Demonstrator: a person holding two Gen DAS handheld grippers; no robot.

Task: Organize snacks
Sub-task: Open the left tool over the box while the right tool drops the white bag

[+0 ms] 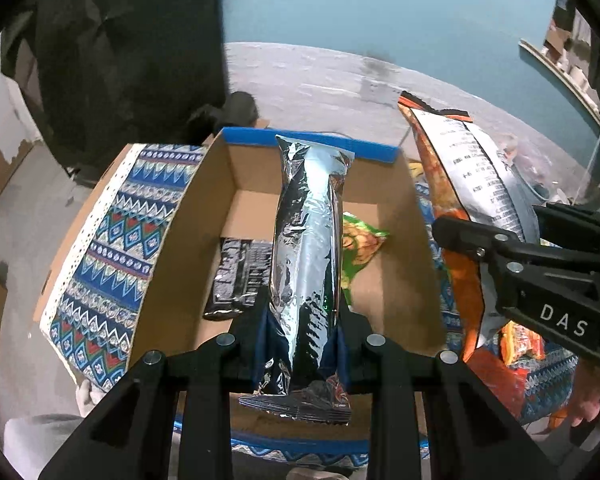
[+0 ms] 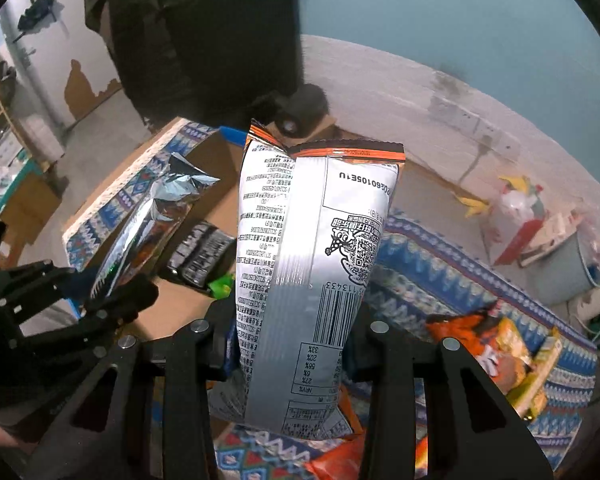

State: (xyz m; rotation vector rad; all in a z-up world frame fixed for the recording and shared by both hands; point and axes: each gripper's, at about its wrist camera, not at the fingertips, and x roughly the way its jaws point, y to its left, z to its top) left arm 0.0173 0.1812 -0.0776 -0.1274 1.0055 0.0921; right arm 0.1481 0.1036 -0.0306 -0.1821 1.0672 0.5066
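Above an open brown cardboard box [image 1: 188, 280] with a blue-taped rim, the left gripper [image 1: 305, 332] is clamped tight on a long crinkled silver foil snack packet [image 1: 306, 248], held upright over the box. Inside the box lie a flat black snack bar wrapper [image 1: 236, 276] and a green snack bag [image 1: 358, 244]. Just right of the box, the right gripper [image 2: 296, 344] pinches an orange-edged bag with a silver printed back [image 2: 300, 264], over the patterned blue cloth [image 2: 428, 276].

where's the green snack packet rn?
The crinkled green snack packet lies on the floor of the open cardboard box, just right of the silver foil bag in the left wrist view.
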